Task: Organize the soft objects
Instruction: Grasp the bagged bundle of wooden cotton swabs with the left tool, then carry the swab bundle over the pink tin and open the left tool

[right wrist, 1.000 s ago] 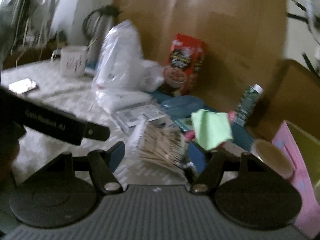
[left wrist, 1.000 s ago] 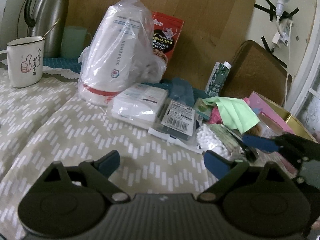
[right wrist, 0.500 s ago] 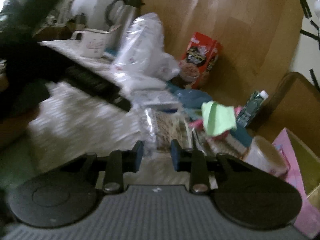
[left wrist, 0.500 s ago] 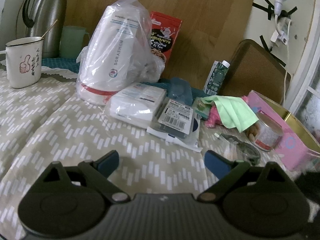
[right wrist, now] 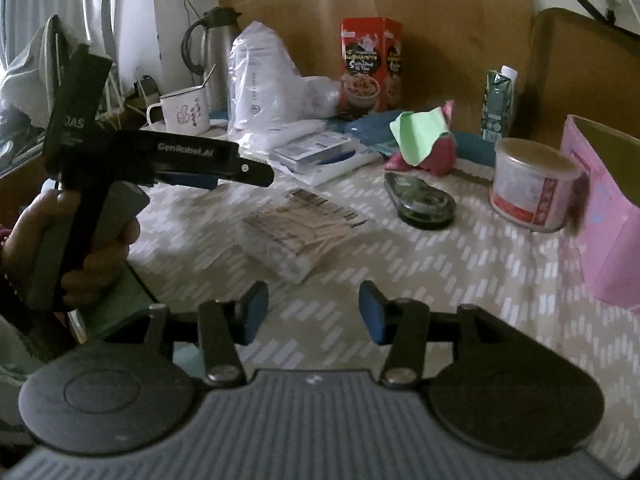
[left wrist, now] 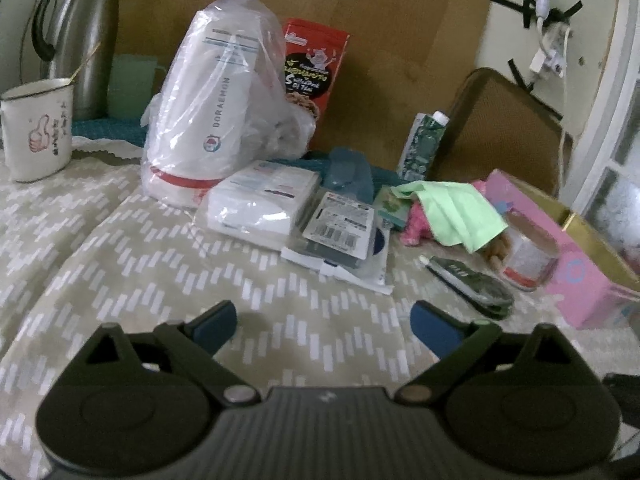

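While both grippers, left (left wrist: 322, 322) and opening right (right wrist: 308, 314), stand empty, the cotton swab pack (right wrist: 298, 230) lies loose beside the pink box (right wrist: 608, 216); sorting looks barely begun.

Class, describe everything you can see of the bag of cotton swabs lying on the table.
The bag of cotton swabs is a clear, crinkly plastic pouch packed with pale sticks lying side by side, their white tips bunched at the near end. A printed label with a dark barcode strip sits at the far end. It lies flat on the patterned tablecloth, apart from the other items, ahead of the right tool, whose jaws are opening with nothing between them.
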A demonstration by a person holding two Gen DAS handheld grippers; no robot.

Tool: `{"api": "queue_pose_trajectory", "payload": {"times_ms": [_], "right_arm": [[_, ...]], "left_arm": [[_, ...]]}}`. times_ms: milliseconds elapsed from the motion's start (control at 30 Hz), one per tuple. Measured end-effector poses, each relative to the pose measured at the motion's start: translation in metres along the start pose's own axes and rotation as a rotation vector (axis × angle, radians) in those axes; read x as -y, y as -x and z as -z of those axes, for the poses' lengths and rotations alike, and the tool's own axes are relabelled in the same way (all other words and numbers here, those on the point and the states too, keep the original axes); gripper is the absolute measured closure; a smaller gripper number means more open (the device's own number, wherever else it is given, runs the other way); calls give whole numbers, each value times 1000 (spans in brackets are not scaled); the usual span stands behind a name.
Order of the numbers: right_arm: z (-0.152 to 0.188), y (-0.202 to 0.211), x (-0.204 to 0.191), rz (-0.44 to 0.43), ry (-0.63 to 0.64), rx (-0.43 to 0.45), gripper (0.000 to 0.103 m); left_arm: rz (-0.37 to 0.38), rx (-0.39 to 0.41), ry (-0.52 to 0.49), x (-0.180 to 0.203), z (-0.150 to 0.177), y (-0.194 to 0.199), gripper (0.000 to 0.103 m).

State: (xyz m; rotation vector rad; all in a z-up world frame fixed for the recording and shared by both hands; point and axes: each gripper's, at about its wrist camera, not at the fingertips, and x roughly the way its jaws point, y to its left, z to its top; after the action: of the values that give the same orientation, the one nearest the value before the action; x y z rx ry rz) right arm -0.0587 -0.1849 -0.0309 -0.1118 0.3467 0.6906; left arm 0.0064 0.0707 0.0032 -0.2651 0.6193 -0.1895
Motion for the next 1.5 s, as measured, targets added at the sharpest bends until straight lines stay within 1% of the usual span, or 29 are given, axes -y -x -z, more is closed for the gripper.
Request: {"api": "queue_pose_trajectory", "payload": {"times_ms": [100, 133, 200, 267, 300, 333, 367, 400, 433, 467, 500, 533, 600, 700, 767, 867, 933, 1000, 1100, 1167, 1200, 1233, 1267, 1300, 1333, 1367, 1400, 1433, 1500], "right_arm": [[-2, -6, -1, -6, 0, -3, 49], [-3, -7, -1, -5, -1, -5, 45], [-4, -7, 1, -7, -7, -4, 43], [-6, -10, 2, -8, -6, -5, 43], [-8, -13, 2, -3, -4, -7, 43], [-10, -16, 2, 0, -5, -10, 43], [-11, -20, 2, -1, -9, -12, 44], [-12, -24, 2, -10, -15, -17, 44], [-12, -26, 2, -11, -14, -5, 49], [-13, -28, 1, -18, -11, -3, 63], [-14, -27, 0, -12, -12, 2, 63], [-14, -25, -1, -7, -16, 7, 65], [-11, -16, 2, 19, -18, 38, 66], [-9, 6, 12, 56, -42, 104, 66], [-8, 21, 17, 98, -38, 152, 66], [-10, 43, 29, 190, -14, 223, 66], [-12, 55, 44, 248, -17, 260, 66], [-14, 65, 62, 301, -34, 286, 66], [-17, 77, 94, 376, -66, 310, 66], [-18, 82, 115, 419, -99, 317, 66], [-18, 84, 125, 438, -113, 317, 66], [-18, 83, 134, 456, -125, 315, 66], [-17, 81, 144, 488, -139, 309, 65], [-16, 78, 154, 549, -158, 296, 64], [-14, 74, 160, 606, -171, 273, 58], [-12, 73, 167, 647, -188, 253, 58], [-8, 76, 174, 655, -219, 250, 58], [-5, 81, 178, 641, -259, 264, 58], [4, 93, 176, 615, -316, 316, 58]], "left_arm": [[64, -4, 28, -5, -1, 3, 7], [84, -21, 37, -4, 0, 2, 8], [118, -43, 40, 3, 2, 3, 8], [180, -76, 26, 15, 5, 5, 13], [199, -92, 18, 21, 6, 4, 14], [207, -116, 4, 29, 8, 2, 22], [197, -124, -24, 37, 9, -1, 26], [189, -129, -62, 47, 11, -2, 36], [221, -150, -77, 53, 11, -5, 51], [258, -175, -68, 58, 11, -7, 51], [251, -174, -69, 65, 10, -7, 53], [252, -169, -84, 71, 9, -6, 53], [280, -157, -105, 84, 5, -4, 53], [333, -127, -133, 105, -3, 1, 53], [366, -103, -166, 126, -10, 2, 53], [415, -79, -224, 164, -24, -9, 53], [449, -72, -260, 188, -33, -18, 53], [483, -70, -290, 216, -41, -31, 53], [513, -71, -317, 253, -49, -53, 53], [522, -76, -330, 276, -52, -71, 50], [521, -81, -338, 288, -53, -81, 46], [516, -87, -345, 298, -52, -87, 38], [499, -92, -349, 306, -50, -93, 37], [480, -97, -351, 310, -48, -97, 37], [473, -102, -350, 310, -46, -98, 37], [480, -99, -345, 306, -44, -95, 37], [491, -81, -344, 299, -41, -88, 37], [492, -53, -352, 291, -40, -79, 36], [474, 1, -361, 268, -36, -58, 32]]}}
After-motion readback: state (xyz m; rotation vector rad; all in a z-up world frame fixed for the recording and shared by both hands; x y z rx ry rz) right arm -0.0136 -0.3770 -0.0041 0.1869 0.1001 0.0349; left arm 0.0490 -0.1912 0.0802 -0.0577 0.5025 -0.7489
